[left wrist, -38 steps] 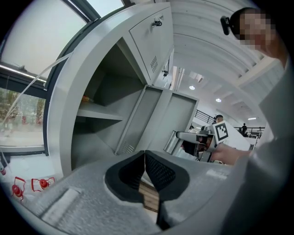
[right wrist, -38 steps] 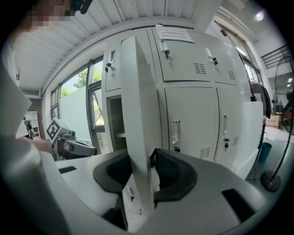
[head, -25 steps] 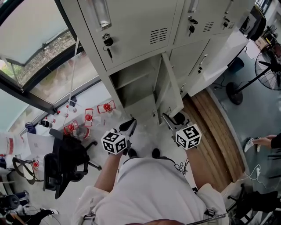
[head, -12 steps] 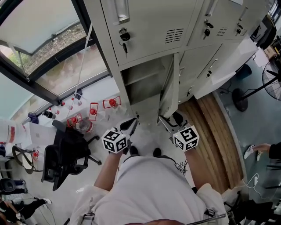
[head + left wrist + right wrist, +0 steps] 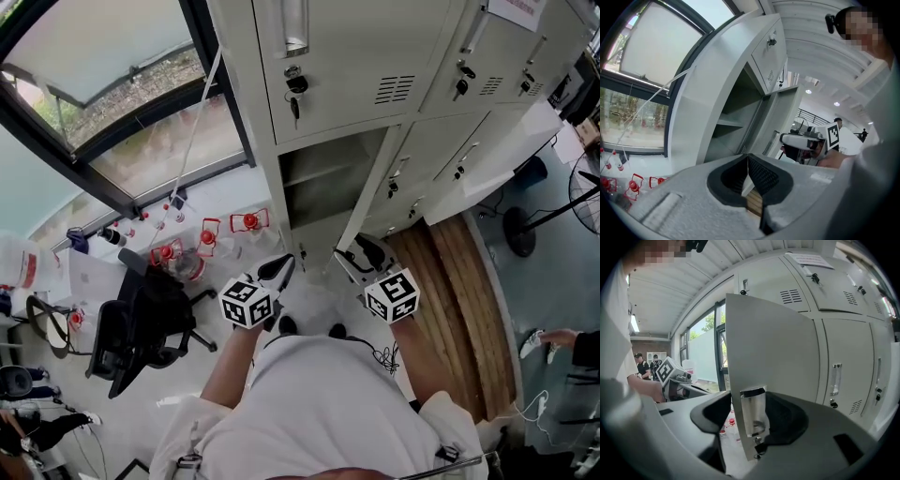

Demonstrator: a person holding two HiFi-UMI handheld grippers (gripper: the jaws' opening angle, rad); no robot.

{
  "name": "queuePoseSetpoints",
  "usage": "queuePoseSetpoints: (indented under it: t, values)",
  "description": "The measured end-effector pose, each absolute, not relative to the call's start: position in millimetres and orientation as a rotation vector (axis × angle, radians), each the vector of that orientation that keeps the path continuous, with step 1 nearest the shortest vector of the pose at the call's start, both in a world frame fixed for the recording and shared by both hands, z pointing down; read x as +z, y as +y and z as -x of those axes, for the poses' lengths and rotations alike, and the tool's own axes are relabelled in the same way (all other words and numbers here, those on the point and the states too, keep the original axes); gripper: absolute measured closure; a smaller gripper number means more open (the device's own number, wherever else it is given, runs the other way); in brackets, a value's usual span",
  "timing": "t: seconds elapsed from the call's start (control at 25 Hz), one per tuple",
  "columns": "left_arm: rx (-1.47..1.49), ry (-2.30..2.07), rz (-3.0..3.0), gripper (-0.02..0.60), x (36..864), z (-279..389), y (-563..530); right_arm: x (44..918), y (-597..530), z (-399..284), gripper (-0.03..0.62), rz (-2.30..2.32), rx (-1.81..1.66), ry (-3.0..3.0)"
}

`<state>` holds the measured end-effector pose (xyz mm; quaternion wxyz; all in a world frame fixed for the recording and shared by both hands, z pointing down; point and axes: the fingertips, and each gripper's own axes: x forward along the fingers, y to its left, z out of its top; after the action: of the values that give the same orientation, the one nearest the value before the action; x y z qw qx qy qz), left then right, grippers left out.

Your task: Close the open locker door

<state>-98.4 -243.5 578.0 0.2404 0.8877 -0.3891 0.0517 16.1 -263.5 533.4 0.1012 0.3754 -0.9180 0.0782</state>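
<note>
Released on the right gripper (image 5: pixel 752 416): fingers (image 5: pixel 710 416) spread wide, just now opened further. Between them the handle (image 5: pixel 753 411) of the door (image 5: pixel 773 348), with no pad pressing on it. Behind the handle, the free edge of the door, upright and near the camera.

Clenched on the left gripper (image 5: pixel 748 161): fingers (image 5: pixel 761 176) shut tip to tip, with nothing between them. Held apart from the door and pointed toward the open compartment (image 5: pixel 733 112).

In the head view, right gripper (image 5: pixel 361 255) just at the lower edge of the door (image 5: pixel 373 214), left gripper (image 5: pixel 277 272) beside it on the left, the two marker cubes near each other. Door not yet closed: swung out from the right side of the compartment (image 5: pixel 323 183) toward the person, seen almost edge-on. One shelf inside the compartment. Above it a closed door of the locker (image 5: pixel 375 56) with a key in the lock; more closed doors to the right.

Further out, to the left: window (image 5: pixel 94 84), red-capped bottles (image 5: pixel 248 222) on the floor under it, black chair (image 5: pixel 141 328). To the right: strip of wooden floor (image 5: pixel 459 300).
</note>
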Motion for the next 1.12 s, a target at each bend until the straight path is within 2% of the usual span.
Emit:
queuePoseSetpoints:
  t: [1.12]
  values:
    - [0.075, -1.305, -2.343, 0.566, 571, 167, -263, 529, -328, 59, 0.378, -0.927, 0.188, -2.797]
